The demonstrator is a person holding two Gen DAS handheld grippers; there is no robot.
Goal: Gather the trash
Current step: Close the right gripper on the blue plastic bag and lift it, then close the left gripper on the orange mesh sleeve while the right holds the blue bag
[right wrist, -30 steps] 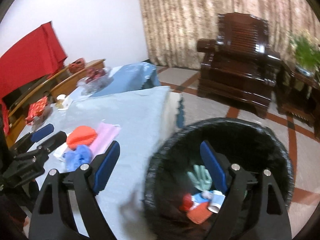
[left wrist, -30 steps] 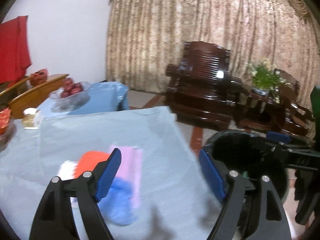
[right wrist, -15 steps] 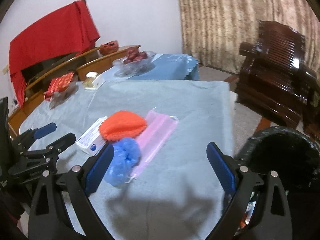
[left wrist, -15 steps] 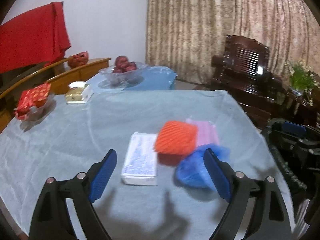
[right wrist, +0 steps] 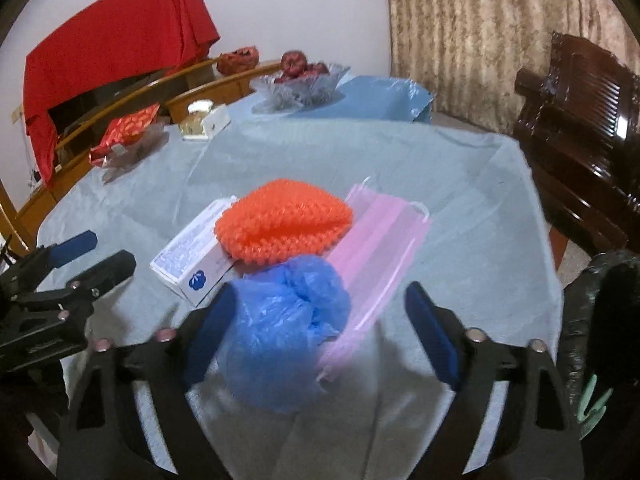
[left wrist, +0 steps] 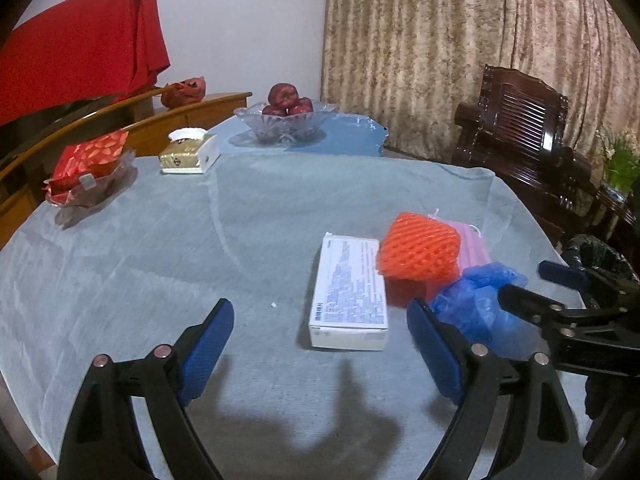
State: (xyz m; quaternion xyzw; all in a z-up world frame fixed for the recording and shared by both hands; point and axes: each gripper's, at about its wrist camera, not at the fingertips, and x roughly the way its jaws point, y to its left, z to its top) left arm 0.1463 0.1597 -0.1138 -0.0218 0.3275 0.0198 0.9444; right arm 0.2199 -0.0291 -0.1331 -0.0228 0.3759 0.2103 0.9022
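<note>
Trash clusters near the tabletop's [left wrist: 160,264] right edge, bare cloth spreading leftward; box [left wrist: 349,294] runs lengthwise toward the left gripper [left wrist: 320,346], jaws apart; right gripper [right wrist: 316,326] closing around bag [right wrist: 280,324].

Right gripper [right wrist: 320,316]: jaws closing, blue bag [right wrist: 280,320] between them, against the left pad
Net [right wrist: 284,224]: orange, partly on the box [right wrist: 192,256]
Mask [right wrist: 380,256]: pink, flat, beside the net
Left gripper [right wrist: 92,256]: left edge
Bin [right wrist: 580,320]: black, right edge
</note>
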